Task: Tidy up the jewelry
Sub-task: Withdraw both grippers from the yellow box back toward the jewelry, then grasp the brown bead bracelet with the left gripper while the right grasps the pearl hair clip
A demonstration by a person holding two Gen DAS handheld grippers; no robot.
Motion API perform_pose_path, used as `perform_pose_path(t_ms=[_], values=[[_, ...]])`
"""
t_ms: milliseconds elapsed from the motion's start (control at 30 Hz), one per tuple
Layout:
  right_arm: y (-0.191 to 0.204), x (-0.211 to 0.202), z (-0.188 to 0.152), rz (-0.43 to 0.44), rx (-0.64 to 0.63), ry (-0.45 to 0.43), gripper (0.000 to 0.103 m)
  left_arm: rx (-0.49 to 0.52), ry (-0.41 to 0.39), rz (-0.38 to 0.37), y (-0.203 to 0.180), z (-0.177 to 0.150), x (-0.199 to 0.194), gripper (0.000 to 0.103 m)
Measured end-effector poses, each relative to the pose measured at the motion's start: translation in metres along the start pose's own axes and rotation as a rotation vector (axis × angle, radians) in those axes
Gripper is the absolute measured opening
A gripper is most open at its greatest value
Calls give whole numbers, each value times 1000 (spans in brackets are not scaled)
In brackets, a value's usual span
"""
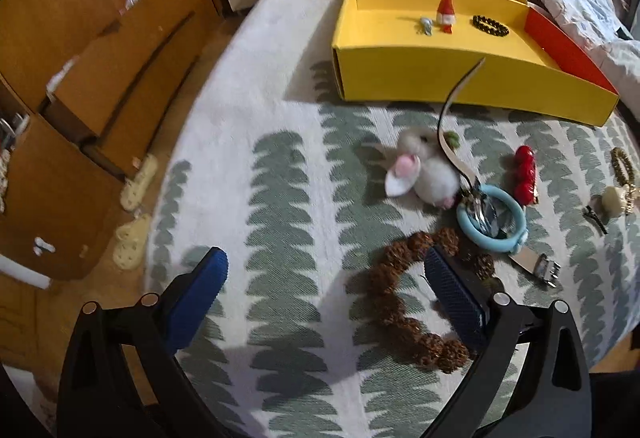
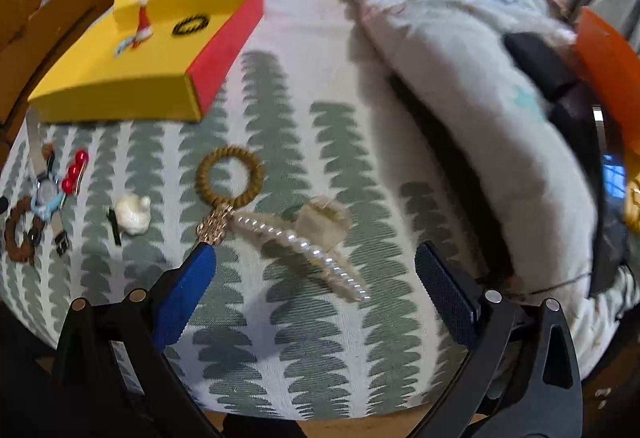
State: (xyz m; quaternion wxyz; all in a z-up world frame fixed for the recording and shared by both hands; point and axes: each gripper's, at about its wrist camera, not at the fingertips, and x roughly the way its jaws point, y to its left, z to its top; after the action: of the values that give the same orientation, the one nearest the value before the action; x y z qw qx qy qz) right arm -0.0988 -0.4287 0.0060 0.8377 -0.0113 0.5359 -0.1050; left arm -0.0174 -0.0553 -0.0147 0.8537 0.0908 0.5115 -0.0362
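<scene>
A yellow box (image 1: 440, 74) with a red side lies open on the patterned bed cover; inside are a small red Santa figure (image 1: 446, 7), a dark bead bracelet (image 1: 490, 25) and a small silvery piece (image 1: 426, 25). My left gripper (image 1: 324, 278) is open, its right finger over a brown bead bracelet (image 1: 404, 302). Beyond lie a light-blue watch (image 1: 490, 218), a white plush charm (image 1: 424, 170) and a red clip (image 1: 526, 174). My right gripper (image 2: 316, 270) is open above a pearl hair claw (image 2: 312, 238), with a brown coil hair tie (image 2: 230, 176) just beyond.
A white flower clip (image 2: 134, 216) lies left of the coil tie. Rumpled bedding (image 2: 460, 86) piles up to the right and behind the box. Wooden cabinets (image 1: 80, 78) and pale slippers (image 1: 136, 214) stand on the floor left of the bed.
</scene>
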Motion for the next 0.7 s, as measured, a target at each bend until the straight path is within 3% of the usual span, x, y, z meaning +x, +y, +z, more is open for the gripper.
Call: perform_pose_path(t_ms=[100,300,700], values=[[2,12,0,-27,-19,34,98,-1,28,-16,0,-3,5,97],[-4,29,-1,0,6,92,98,0,78,-56,-3,-6,14,97],[1,58,6,-44,-20,164,99,40,142,-10,-17,-10,37,97]])
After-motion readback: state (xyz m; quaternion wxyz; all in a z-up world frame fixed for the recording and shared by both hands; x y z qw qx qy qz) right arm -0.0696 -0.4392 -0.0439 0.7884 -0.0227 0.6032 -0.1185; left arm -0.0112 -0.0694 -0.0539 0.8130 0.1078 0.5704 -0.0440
